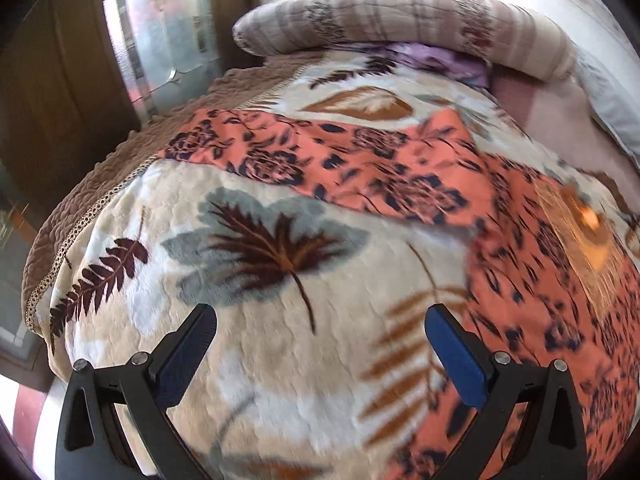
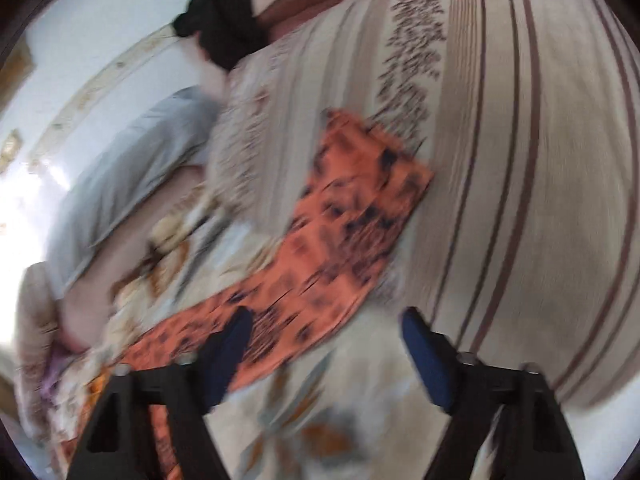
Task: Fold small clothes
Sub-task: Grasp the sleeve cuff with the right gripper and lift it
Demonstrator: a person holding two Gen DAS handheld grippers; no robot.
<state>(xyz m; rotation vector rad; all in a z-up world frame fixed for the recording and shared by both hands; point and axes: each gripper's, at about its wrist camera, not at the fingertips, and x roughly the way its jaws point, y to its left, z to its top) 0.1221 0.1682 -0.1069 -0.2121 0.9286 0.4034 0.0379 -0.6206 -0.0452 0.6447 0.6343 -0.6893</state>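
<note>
An orange garment with a dark floral print (image 1: 360, 164) lies spread on a cream leaf-patterned blanket (image 1: 248, 336). In the left wrist view it runs from the upper middle down the right side. My left gripper (image 1: 320, 320) hangs open above bare blanket, the garment just to the right of its right finger. In the blurred right wrist view the same orange garment (image 2: 332, 248) stretches diagonally ahead. My right gripper (image 2: 326, 324) is open over its near edge, nothing pressed between the pads; the left finger (image 2: 224, 356) overlaps the cloth.
A rolled striped quilt (image 1: 400, 20) lies at the bed's far end, with purple cloth (image 1: 436, 60) under it. The striped quilt (image 2: 520, 160) fills the right of the right wrist view. A grey pillow (image 2: 132, 168) and black cloth (image 2: 224, 20) lie beyond. The bed's brown edge (image 1: 80, 200) drops off at left.
</note>
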